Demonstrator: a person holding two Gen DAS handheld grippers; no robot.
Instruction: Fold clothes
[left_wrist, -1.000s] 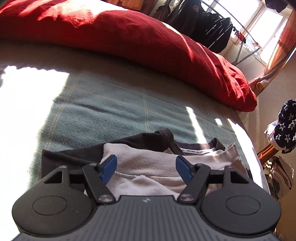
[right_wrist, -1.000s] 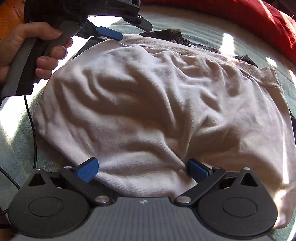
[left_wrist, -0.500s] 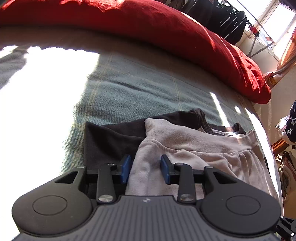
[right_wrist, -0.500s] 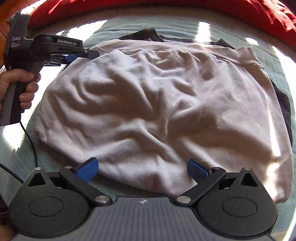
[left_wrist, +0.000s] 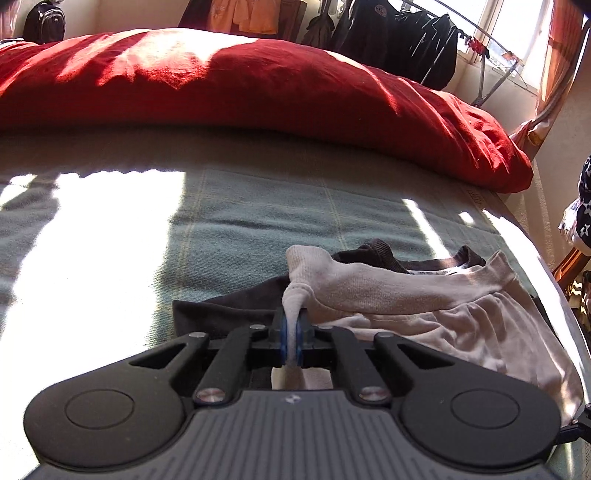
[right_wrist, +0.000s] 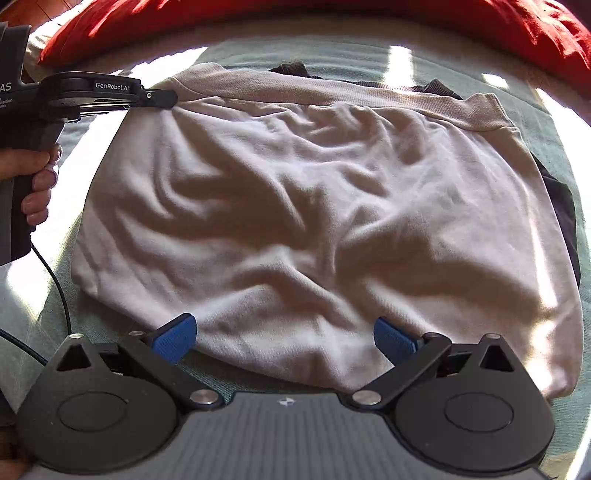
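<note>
A wide bed covered in a grey-green woven blanket with thin pale check lines (left_wrist: 258, 221) fills both views, sunlit in broad patches. Along the far edge of the blanket lies a long, plump red fabric bolster (left_wrist: 258, 92). Near the middle of the blanket, on the side nearer the grippers, a pale pinkish-white cotton jersey garment with a ribbed hem band (right_wrist: 314, 221) lies spread and wrinkled, its ribbed band towards the bolster. Under it, also on the blanket, a dark brown-black garment (left_wrist: 221, 310) shows past its far and side edges. The left gripper (left_wrist: 291, 341) has its blue pads pressed together on a pinch of the pale garment's corner by the ribbed band, the cloth pulled up into a small peak. The right gripper (right_wrist: 284, 338) hangs over the pale garment's near edge, jaws spread wide, nothing clamped between its blue pads (right_wrist: 173, 338)
</note>
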